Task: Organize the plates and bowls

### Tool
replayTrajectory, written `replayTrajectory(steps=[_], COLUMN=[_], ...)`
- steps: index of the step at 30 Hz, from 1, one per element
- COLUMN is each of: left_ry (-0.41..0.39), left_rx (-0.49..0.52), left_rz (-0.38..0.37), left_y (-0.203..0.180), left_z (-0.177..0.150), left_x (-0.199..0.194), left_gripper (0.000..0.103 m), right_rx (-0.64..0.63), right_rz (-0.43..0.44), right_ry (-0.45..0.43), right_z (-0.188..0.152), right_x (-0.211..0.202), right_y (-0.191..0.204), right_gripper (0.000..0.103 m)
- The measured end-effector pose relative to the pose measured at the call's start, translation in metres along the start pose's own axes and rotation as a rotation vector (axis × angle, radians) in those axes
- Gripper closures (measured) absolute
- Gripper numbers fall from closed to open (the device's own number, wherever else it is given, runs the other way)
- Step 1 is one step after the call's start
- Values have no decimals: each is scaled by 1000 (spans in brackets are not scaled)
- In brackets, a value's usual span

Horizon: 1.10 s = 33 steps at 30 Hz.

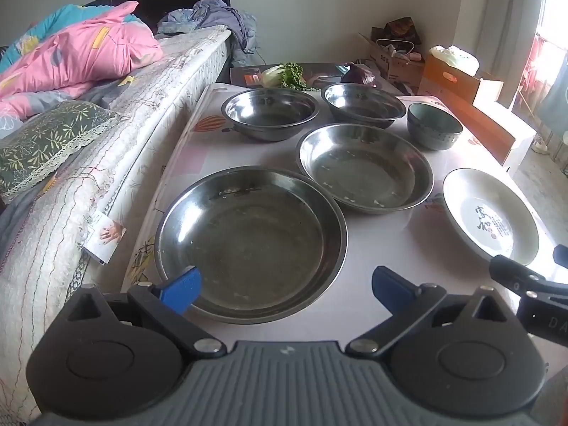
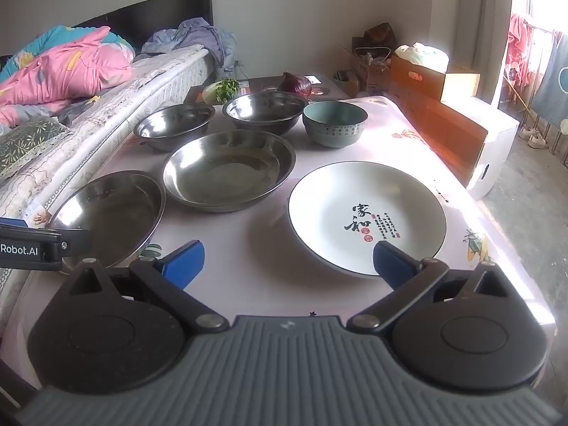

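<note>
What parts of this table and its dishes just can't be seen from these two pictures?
- Near rim of the nearest steel pan: left wrist view, hidden by the left gripper.
- Near edge of the white plate: right wrist view, behind the right gripper.
- Small writing on the plate: too small to read.

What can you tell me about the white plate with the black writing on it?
The round white ceramic-looking plate with black calligraphy is shallow, with a thin dark rim line, a small red seal mark and columns of smaller characters beside the two large ones. It sits upright and empty on the pale patterned tablecloth, on the right side, apart from the steel dishes. The right tongs hang open at its near edge, one blue pad overlapping the rim in view; contact is unclear.
</note>
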<state>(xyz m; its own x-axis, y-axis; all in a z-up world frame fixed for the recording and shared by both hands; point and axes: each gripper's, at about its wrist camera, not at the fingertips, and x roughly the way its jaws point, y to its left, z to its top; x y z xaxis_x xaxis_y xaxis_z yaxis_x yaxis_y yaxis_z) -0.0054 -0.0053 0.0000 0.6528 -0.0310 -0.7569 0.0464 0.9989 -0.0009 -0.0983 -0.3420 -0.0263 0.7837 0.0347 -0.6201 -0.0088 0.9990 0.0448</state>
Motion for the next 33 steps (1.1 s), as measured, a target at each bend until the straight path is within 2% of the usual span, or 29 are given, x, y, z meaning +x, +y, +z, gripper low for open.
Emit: replayTrajectory(steps=[33], left_ry=[3], left_rx=[9], left_rz=[3], left_y=[-4], left_z=[-3], left_x=[3], left_gripper=[0], right_rx=[21], right_rz=[-1], right_ry=[24], right_z=[-2], right_x=[6], right_y=[-5], right_gripper=[1])
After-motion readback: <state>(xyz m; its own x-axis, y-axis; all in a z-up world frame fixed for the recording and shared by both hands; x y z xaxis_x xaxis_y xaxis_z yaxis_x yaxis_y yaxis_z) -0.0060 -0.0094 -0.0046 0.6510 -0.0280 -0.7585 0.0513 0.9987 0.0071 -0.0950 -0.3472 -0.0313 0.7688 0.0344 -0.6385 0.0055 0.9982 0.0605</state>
